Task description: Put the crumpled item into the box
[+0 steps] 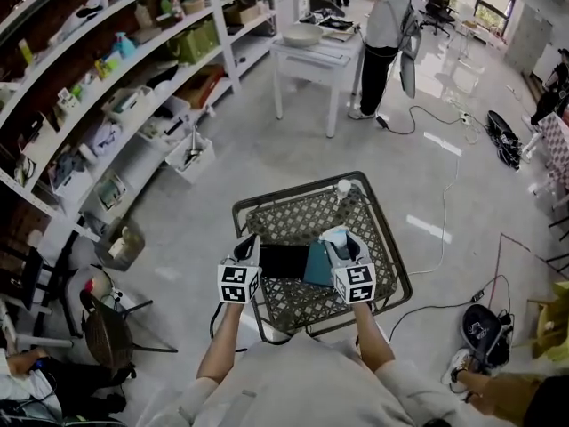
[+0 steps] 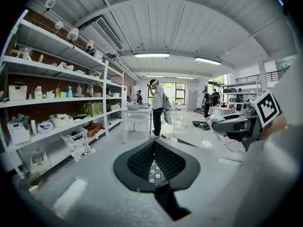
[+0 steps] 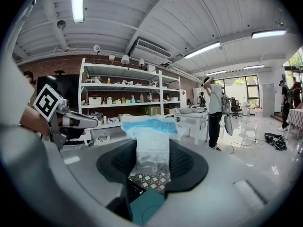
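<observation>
A crumpled white-and-blue plastic wrapper (image 1: 337, 236) (image 3: 151, 143) sticks up between the pads of my right gripper (image 1: 343, 241) (image 3: 151, 163), which is shut on it. The wrapper hangs just above the right end of the box (image 1: 283, 261), a black rectangle with a teal part (image 1: 318, 266) (image 3: 147, 205) lying on a dark lattice table (image 1: 293, 196). My left gripper (image 1: 247, 244) (image 2: 153, 145) hovers at the box's left end with its tips together and nothing held. In the left gripper view the right gripper (image 2: 236, 122) shows with the wrapper (image 2: 216, 119).
White shelving (image 1: 133, 105) full of goods lines the left side. A person (image 1: 384, 34) stands at a white table (image 1: 316, 56) at the back. Cables (image 1: 444, 221) and bags lie on the floor to the right, and a chair (image 1: 107, 332) stands near left.
</observation>
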A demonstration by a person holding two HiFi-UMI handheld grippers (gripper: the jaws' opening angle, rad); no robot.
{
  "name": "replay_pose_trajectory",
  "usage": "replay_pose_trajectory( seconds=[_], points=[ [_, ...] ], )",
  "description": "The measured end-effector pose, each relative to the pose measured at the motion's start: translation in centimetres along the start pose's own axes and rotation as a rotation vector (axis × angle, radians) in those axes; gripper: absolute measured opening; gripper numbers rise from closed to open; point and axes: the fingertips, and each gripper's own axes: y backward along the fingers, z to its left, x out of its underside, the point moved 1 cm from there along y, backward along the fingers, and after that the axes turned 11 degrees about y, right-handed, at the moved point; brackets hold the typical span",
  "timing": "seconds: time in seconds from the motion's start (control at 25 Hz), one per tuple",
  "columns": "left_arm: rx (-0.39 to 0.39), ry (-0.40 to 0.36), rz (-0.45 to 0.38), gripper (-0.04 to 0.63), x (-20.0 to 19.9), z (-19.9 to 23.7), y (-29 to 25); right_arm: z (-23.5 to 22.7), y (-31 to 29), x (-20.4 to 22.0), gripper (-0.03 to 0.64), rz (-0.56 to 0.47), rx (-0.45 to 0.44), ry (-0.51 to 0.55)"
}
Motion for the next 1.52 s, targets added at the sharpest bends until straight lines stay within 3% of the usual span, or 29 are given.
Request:
replay_pose_trajectory(
  seconds=[0.44,1.08,1.52],
  points=[
    [-0.033,0.022,0.034,0.003,0.6,3.4,-0.9,1.2,-3.4,0.8,0.176,0.038,-0.038,-0.019],
    [0.087,0.023,0.086,0.003,0.9,9.0,-4.2,3.9,-7.5,0.6,0.176,0.099,0.068,-0.035],
    [0.112,0.028,0.138,0.003,2.8,10.7,-5.1,6.1,-8.9,3.3,0.176,0.167,0.057,-0.059]
  ],
)
